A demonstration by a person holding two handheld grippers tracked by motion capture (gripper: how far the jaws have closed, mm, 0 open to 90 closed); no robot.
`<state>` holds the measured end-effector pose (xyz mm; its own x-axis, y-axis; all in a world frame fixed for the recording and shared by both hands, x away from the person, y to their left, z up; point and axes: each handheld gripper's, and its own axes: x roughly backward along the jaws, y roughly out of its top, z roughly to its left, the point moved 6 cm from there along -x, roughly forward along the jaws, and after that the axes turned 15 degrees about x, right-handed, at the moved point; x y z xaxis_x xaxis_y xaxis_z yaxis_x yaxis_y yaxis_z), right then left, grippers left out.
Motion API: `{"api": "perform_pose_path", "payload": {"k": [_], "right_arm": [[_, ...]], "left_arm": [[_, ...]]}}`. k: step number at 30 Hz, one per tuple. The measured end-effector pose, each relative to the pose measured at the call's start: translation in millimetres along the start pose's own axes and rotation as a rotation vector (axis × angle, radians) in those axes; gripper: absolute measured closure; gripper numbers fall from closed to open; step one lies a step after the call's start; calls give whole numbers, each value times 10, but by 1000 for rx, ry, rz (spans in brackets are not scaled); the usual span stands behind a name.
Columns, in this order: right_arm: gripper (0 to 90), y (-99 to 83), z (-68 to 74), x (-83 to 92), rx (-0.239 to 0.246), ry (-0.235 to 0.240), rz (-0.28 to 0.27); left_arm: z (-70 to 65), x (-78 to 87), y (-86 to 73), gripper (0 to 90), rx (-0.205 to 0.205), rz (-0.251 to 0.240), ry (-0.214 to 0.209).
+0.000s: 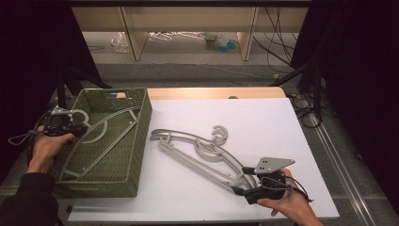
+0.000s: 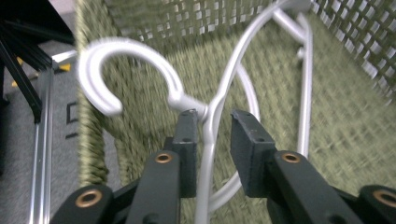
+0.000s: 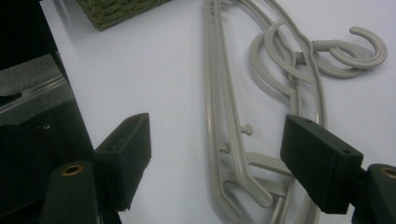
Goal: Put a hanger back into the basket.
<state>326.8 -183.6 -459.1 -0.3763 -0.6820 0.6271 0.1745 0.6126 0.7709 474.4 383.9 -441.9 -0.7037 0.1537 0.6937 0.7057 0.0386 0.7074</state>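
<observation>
One hanger (image 1: 101, 134) already down in the green basket (image 1: 141, 136), left gripper (image 2: 212, 135) fingers apart around its neck, seemingly letting go. Still waiting on the worktop (image 1: 263, 122): two hangers (image 1: 197, 150), between the right gripper (image 3: 217, 163) wide-spread fingers.

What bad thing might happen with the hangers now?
The hanger in the basket sits between the loosened left tongs, its hook over the basket's rim; it might catch there. The two hangers on the table overlap, so the open right tongs might drag both.
</observation>
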Motion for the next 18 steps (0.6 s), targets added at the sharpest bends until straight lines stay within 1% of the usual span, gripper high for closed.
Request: {"api": "perform_pose_path", "payload": {"k": [1,2,3,4,5,6,7,8,9,10,11,12,13,14,15,16,17,18], "right_arm": [[256,0,3,0,-5,2,0],[256,-2,-4,-3,0,-3,-2],[256,-2,-4,-3,0,-3,-2],[256,-7,-12,0,-5,-7,-3],[256,-9,-13,5,-10,-6,-4],[256,-13,-24,1,-6,-9,-11],[256,-20,-32,2,-10,-13,-11],[260,-27,-39,1,-12,-13,-13],[267,-33,-41,2,-13,-11,-11],[269,-39,-45,-1,-10,-9,-12],[269,-44,-47,-5,-16,-12,-12],[269,-47,-53,-11,-14,-14,-14],[268,-48,-57,-14,-14,-13,-15],[258,-47,-64,-18,-17,-22,-17],[258,-47,-64,-18,-17,-22,-17],[245,-40,-87,-16,-23,-39,-25],[245,-35,-96,-13,-24,-42,-33],[244,-30,-99,-3,-38,-51,-38]], "left_arm": [[-36,42,18,706,7,-18,-20],[-70,94,28,693,-3,-28,-42],[-70,94,28,663,-3,-28,-42],[-177,213,55,612,22,-75,-85],[-247,270,69,563,58,-105,-119],[-304,342,84,525,81,-131,-151],[-368,440,103,491,98,-168,-179],[-405,497,108,467,98,-186,-195],[-464,569,112,444,105,-211,-222],[-464,569,112,423,105,-211,-222],[-538,650,107,395,110,-232,-247],[-604,704,95,371,103,-244,-268],[-685,754,78,362,103,-251,-309],[-833,829,43,357,103,-273,-377],[-833,829,43,349,103,-273,-377],[-998,888,-25,334,60,-284,-390],[-1086,910,-68,326,47,-288,-394],[-1180,925,-116,321,36,-292,-411]]}}
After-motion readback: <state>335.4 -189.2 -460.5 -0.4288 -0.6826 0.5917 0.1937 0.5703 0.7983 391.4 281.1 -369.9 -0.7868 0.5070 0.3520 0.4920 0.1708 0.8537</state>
